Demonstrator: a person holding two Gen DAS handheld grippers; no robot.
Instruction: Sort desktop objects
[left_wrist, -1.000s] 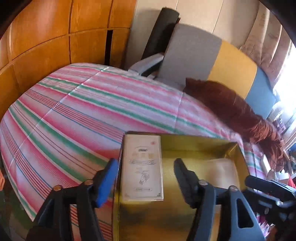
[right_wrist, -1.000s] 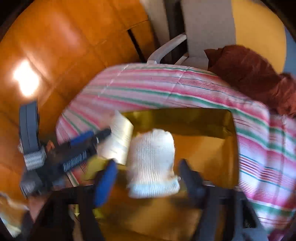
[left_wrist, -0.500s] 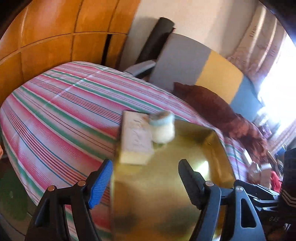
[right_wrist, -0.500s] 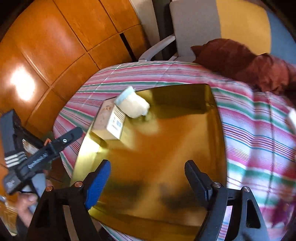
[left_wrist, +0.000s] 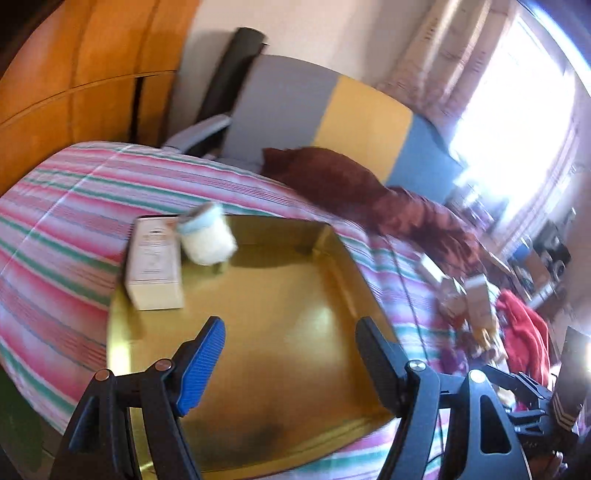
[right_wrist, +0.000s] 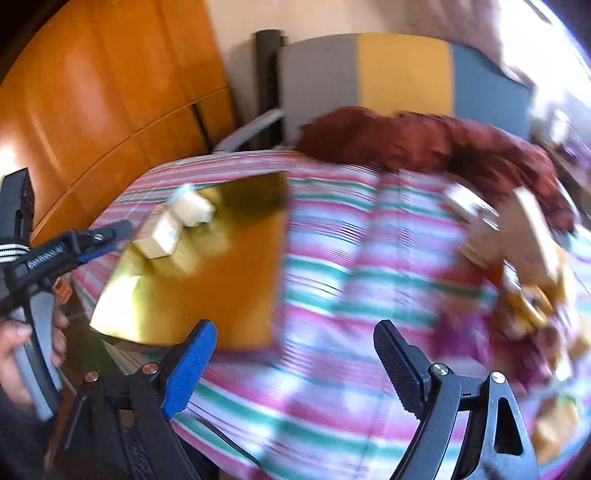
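A gold tray (left_wrist: 277, 332) lies on the pink-and-green striped cloth (left_wrist: 66, 229). At its far left corner are a cream box (left_wrist: 153, 266) and a white knitted roll (left_wrist: 207, 240), touching each other. My left gripper (left_wrist: 291, 354) hovers open over the tray's near half, with nothing between its fingers. In the right wrist view the tray (right_wrist: 221, 280), the box (right_wrist: 159, 240) and the roll (right_wrist: 192, 208) sit to the left. My right gripper (right_wrist: 295, 350) is over bare striped cloth (right_wrist: 332, 295), its jaws opening and empty.
A blurred pile of small boxes and toys (right_wrist: 517, 258) lies on the cloth at the right, with a red cloth (left_wrist: 524, 332) by it. A dark red fabric (left_wrist: 351, 184) drapes the far edge. Behind stand a chair (left_wrist: 280, 107) and wooden panels (left_wrist: 92, 92).
The right gripper let go of the white roll, which now rests by the box in the tray, and swung right over the cloth. The left gripper drew back from the box.
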